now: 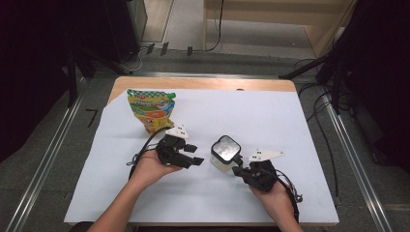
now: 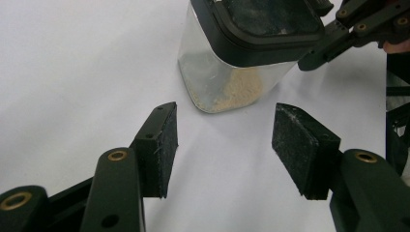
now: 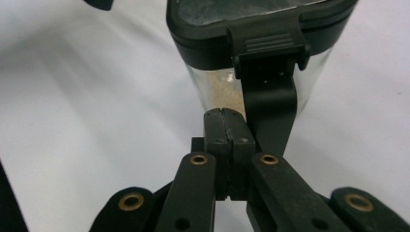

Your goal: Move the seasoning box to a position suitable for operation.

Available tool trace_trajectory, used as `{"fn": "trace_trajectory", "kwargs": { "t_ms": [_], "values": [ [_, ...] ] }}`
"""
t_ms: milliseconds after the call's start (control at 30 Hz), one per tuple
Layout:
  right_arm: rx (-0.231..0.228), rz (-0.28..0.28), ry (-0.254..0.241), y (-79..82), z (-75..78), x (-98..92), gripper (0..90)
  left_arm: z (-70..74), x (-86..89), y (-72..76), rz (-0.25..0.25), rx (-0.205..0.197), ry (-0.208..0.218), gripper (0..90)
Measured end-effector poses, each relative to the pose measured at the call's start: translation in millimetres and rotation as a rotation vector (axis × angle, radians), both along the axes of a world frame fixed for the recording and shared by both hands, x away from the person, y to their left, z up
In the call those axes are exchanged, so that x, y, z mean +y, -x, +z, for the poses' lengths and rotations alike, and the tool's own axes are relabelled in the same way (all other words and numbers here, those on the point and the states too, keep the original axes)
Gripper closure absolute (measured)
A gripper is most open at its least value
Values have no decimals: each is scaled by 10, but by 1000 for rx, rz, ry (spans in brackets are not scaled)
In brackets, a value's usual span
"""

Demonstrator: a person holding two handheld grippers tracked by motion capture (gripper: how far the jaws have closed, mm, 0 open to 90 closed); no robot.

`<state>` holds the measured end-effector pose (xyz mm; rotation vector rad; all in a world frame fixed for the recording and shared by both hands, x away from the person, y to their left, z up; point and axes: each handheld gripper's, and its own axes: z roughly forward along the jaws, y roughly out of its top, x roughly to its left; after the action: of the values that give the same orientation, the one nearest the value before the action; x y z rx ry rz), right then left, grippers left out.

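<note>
Clear plastic jar (image 1: 223,155) with a black clip-on lid (image 3: 261,19), standing upright on the white sheet (image 1: 290,125) that covers my surface (image 1: 203,83), right of centre and near my edge. A little pale, crumbly powder (image 2: 237,89) lies in its bottom corner. My right tongs (image 3: 226,126) are pressed fully together with nothing between the pads, their tips just below the lid's hanging latch (image 3: 268,96) and up against the jar's side; in the high view these tongs (image 1: 238,170) sit at the jar's near right corner, with my hand behind them. My left tongs (image 2: 225,137) stand partly apart, roughly middling in width, and hold nothing; the jar is just ahead of their pads (image 2: 167,145) and not touching them. In the high view the left tongs (image 1: 193,154) are just left of the jar, pointing toward it. One printed pouch (image 1: 151,109), yellow and green, stands upright farther back on the left of the sheet, well apart from the jar and just behind my left hand (image 1: 150,166).
</note>
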<state>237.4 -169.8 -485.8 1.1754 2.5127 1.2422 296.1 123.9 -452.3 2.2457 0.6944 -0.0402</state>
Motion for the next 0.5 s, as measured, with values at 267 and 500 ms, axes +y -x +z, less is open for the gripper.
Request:
{"fn": "trace_trajectory", "kwargs": {
  "t_ms": [267, 500],
  "values": [
    [-6, -54, -10, -83, 17, -136, 900, -10, -15, 8, -4, -7, -2, 411],
    [-9, -96, -11, -146, 44, -255, 900, -10, -21, 16, -15, -19, 4, 408]
  ]
}}
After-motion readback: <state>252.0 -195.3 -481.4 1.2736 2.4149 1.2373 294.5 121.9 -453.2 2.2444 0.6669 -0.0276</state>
